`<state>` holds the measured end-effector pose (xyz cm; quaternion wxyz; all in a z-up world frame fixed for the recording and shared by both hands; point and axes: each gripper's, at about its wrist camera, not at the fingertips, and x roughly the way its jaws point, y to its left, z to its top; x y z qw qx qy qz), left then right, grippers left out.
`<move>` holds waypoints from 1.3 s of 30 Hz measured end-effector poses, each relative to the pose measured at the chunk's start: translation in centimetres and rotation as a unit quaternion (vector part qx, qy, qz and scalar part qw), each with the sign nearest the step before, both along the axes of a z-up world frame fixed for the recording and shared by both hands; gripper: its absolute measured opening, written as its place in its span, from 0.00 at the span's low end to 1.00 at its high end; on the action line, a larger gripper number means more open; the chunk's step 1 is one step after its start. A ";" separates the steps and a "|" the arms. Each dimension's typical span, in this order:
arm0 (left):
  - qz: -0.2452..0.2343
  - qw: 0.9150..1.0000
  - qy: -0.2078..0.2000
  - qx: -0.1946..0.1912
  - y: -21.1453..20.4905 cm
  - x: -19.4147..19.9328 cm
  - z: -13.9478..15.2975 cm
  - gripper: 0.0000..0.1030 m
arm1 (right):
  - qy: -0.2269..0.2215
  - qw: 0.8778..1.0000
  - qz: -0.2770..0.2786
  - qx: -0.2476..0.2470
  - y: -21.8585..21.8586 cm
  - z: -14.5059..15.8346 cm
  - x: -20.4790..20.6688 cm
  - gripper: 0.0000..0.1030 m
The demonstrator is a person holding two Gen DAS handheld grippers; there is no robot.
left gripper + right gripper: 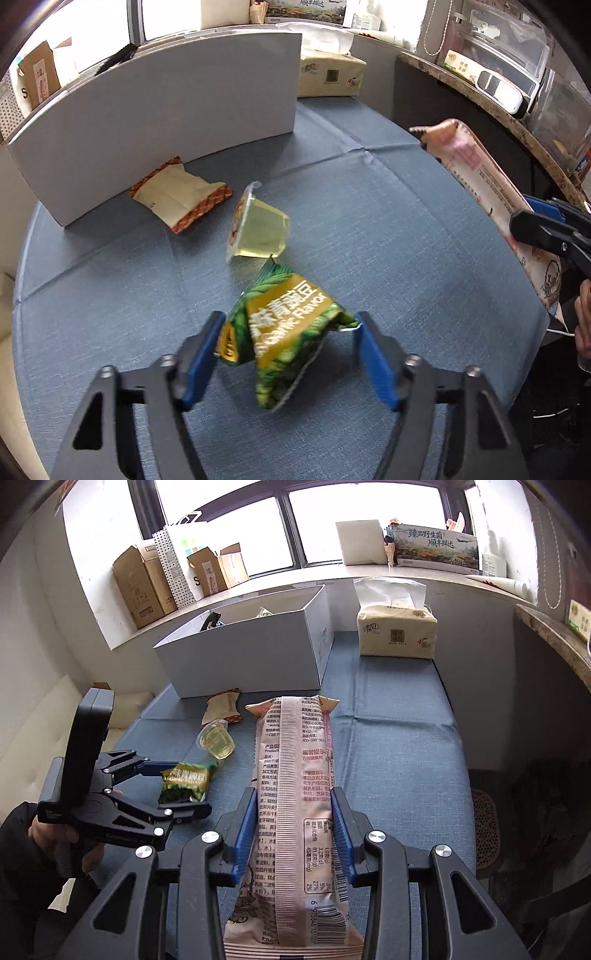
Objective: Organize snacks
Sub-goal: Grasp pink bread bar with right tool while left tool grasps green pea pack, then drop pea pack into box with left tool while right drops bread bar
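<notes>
Green pea packet [284, 332] sits crumpled on the blue cloth [369, 221], between the blue pads of your left gripper [288, 328]; jaws spread wide, one pad touching a corner of the packet, nothing clamped yet. Likely lined up for a pinch across the packet's middle. Your right gripper [293, 830] is closed on the long pink snack pack [295, 794], held lengthwise and raised off the cloth, pointing toward the white box [251, 653], probably so it drops in end first. The box is open-topped, with some items already inside, at the far edge of the cloth. Jelly cup [258, 225], tipped on its side, and a tan wrapper [181, 194] lie between the packet and the box, unsorted. Tissue pack [397, 631] stands beside the box.
</notes>
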<state>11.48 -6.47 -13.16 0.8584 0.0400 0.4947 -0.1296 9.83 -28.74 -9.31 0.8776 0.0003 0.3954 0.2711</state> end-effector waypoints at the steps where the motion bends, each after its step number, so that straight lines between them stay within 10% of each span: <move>1: 0.001 1.000 0.000 0.000 0.1 0.0 0.1 0.59 | 0.003 1.000 0.002 0.001 0.0 -0.3 -0.1 0.41; 19: 0.061 0.990 -0.098 -0.077 5.7 -2.1 9.7 0.50 | 0.002 0.999 0.028 0.032 2.8 1.0 1.2 0.41; 28: 0.104 0.981 -0.146 -0.080 10.7 4.2 16.3 0.50 | -0.061 0.996 0.036 0.051 6.4 7.6 6.9 0.41; 39: 0.124 0.981 -0.143 -0.052 13.9 15.6 17.2 0.53 | -0.026 0.997 -0.007 0.069 12.0 11.0 19.3 0.41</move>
